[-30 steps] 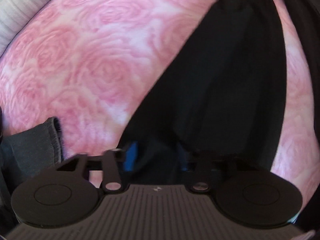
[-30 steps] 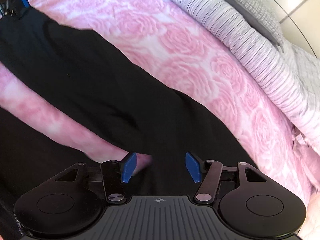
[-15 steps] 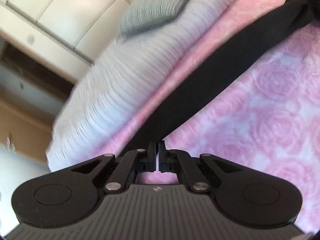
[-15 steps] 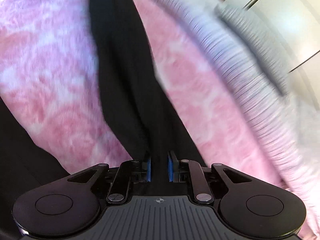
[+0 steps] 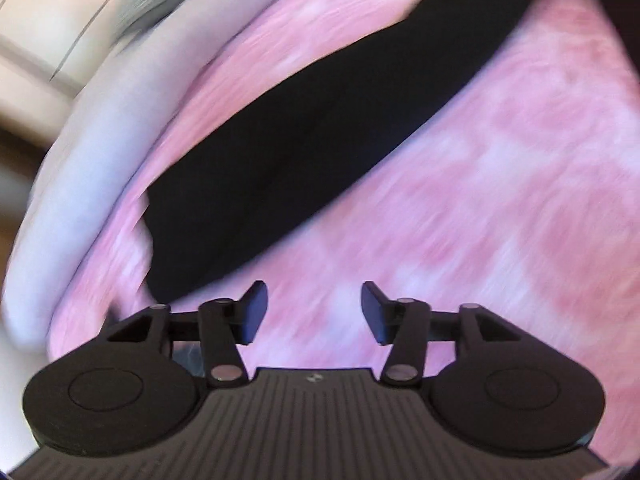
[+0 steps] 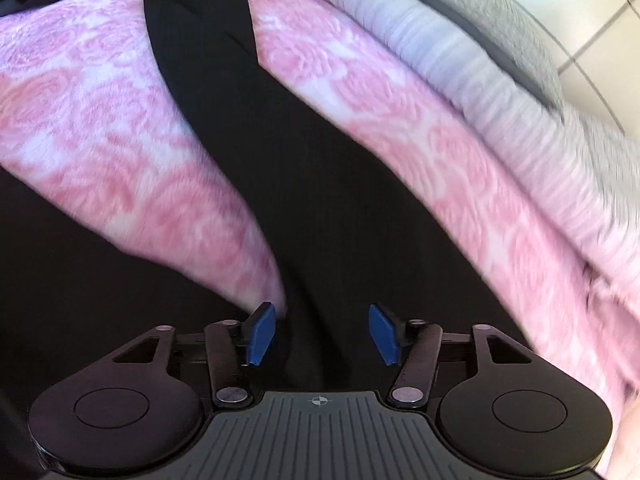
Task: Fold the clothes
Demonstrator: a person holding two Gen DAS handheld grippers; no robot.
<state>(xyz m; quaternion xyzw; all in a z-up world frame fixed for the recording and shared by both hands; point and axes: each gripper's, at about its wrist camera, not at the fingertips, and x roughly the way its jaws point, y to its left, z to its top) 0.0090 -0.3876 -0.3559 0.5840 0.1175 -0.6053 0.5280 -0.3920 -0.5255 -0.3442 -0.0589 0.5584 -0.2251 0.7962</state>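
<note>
Black garment stretched long across the pink rose-patterned bedspread, both tongs apart and empty.

Left wrist view: the left gripper point(image 5: 314, 312) hovers with fingers spread wide over the pink rose-patterned bedspread point(image 5: 500, 200), holding nothing; the near end of the long black cloth garment point(image 5: 288, 152) lies just beyond its left finger. Right wrist view: the right gripper point(image 6: 322, 334) is likewise spread, the garment point(image 6: 280, 160) running between its blue fingers and away across the bedspread point(image 6: 100, 120) toward the grey-white striped bedding point(image 6: 480, 80). Judging by this, the strip lies laid out lengthwise; a fold would call for closing on an end and carrying it over the other.

Black garment point(image 6: 280, 152) — on a pink rose-patterned blanket point(image 6: 100, 120).
</note>
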